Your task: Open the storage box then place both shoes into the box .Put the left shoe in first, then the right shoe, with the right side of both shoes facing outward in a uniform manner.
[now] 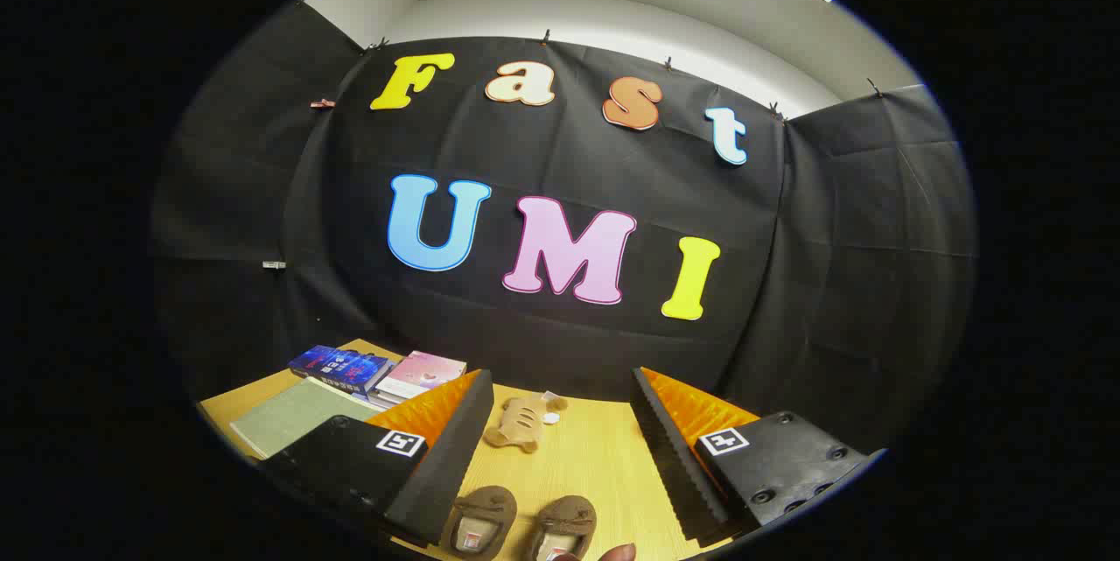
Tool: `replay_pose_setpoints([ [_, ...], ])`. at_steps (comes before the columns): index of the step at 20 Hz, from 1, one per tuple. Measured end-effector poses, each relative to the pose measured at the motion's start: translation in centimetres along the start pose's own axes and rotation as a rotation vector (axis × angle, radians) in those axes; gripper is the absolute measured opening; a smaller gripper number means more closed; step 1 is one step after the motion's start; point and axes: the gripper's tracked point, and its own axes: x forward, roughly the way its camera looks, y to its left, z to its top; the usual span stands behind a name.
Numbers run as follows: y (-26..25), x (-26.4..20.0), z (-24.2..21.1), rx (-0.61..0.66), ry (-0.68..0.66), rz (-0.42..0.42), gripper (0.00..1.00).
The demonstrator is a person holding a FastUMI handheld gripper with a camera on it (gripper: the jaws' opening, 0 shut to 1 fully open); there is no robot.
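Observation:
Two small brown shoes lie side by side on the wooden table (586,465), low between my fingers: the left-hand shoe (479,522) and the right-hand shoe (562,528), both with their openings facing up. My gripper (560,447) is open, held well above the table, with nothing between its fingers. A fingertip of a person's hand (619,552) shows just beside the right-hand shoe.
A tan plush toy (521,423) lies on the table ahead of the fingers, near the black cloth wall. To the left of the left finger sit a green book (293,417), a blue book (341,367) and a pink book (422,373).

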Motion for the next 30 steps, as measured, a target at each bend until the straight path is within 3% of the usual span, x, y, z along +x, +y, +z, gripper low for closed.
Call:
replay_pose_setpoints([
  [30, 2.0, 0.5, 0.4, -0.019, -0.005, 0.056, 0.98],
])
